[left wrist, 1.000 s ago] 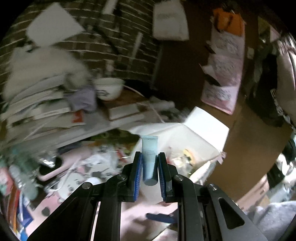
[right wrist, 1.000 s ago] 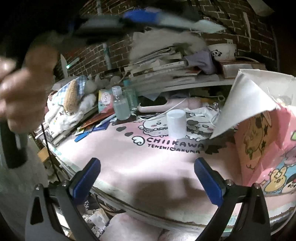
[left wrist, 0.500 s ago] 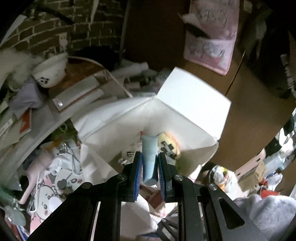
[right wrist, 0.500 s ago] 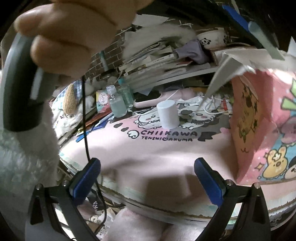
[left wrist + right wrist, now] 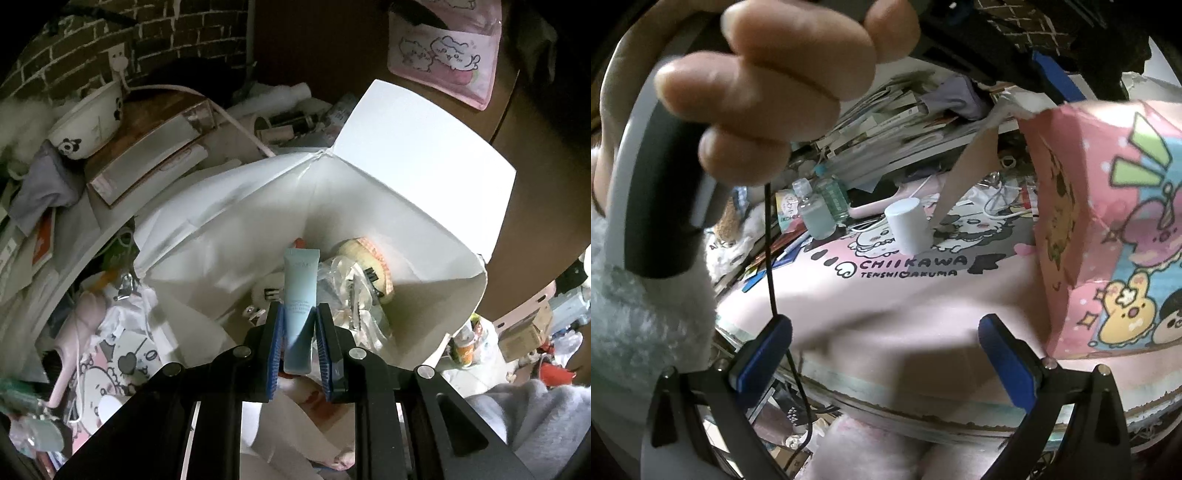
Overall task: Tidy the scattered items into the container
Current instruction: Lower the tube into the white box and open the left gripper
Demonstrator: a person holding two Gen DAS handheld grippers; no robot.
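Brick wall and stacked papers back a cluttered counter (image 5: 905,295) covered by a pink printed mat. At the counter's right end stands the container (image 5: 424,166), a paper box with a white inside and open flaps; seen from the right wrist it shows a pink cartoon-printed outer wall (image 5: 1108,221). The left tongs (image 5: 300,343) are closed on a pale blue tube (image 5: 300,295), gripped near its cap end, with the crimped end pointing forward over the container's open mouth. Several items already lie at the bottom, among them clear wrappers and a round yellowish pack (image 5: 369,266). The right tongs (image 5: 886,354) are spread wide and hold nothing, hovering off the counter's near edge. A white cylinder (image 5: 908,229) and small clear bottles (image 5: 816,214) remain on the counter toward its far side. The step in hand appears to be the release of the tube. For a clean drop, the left tongs should be centred inside the rim, clear of the flaps, lowered close to the contents, then opened fully before withdrawal, so the tube does not catch on a flap or bounce out.
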